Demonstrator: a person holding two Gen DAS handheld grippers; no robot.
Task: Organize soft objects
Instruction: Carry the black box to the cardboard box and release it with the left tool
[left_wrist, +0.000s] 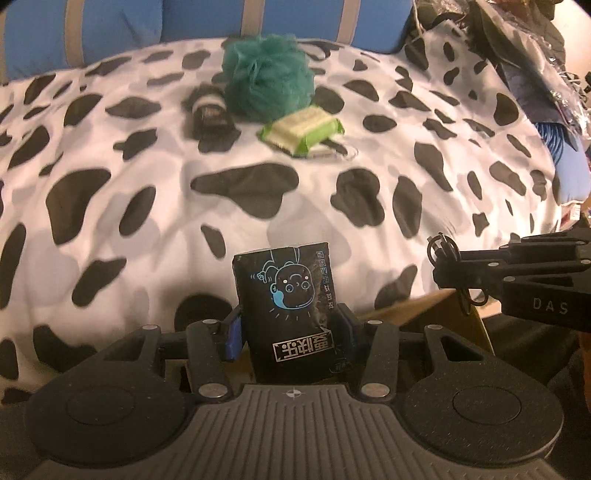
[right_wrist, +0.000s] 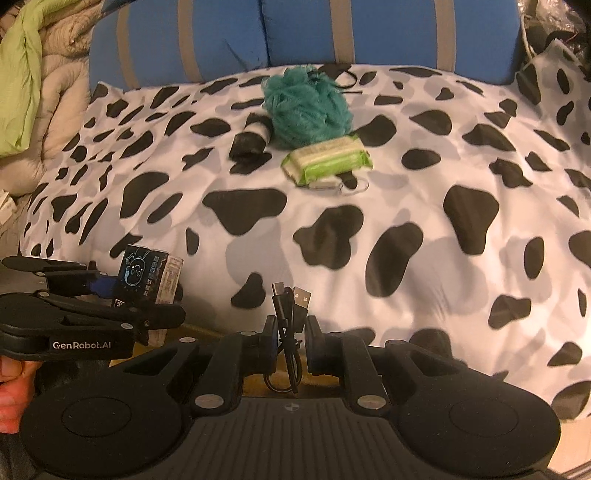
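The left tool (left_wrist: 290, 332) grips a black tissue pack (left_wrist: 286, 295) upright between its pads, and the right tool (right_wrist: 291, 332) is clamped on a coiled black cable (right_wrist: 288, 321), both low over the near edge of the bed (right_wrist: 424, 206). Farther back on the cow-print cover lie a teal loofah (right_wrist: 306, 107), a green wipes pack (right_wrist: 325, 157) just in front of it, and a dark roll (right_wrist: 251, 142) beside it.

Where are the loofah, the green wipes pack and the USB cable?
loofah (right_wrist: 306, 107), right wrist view, middle of the teal mesh ball.
green wipes pack (right_wrist: 327, 157), right wrist view, centre of its top face.
USB cable (right_wrist: 290, 314), right wrist view, bundled cord between the gripper fingers.
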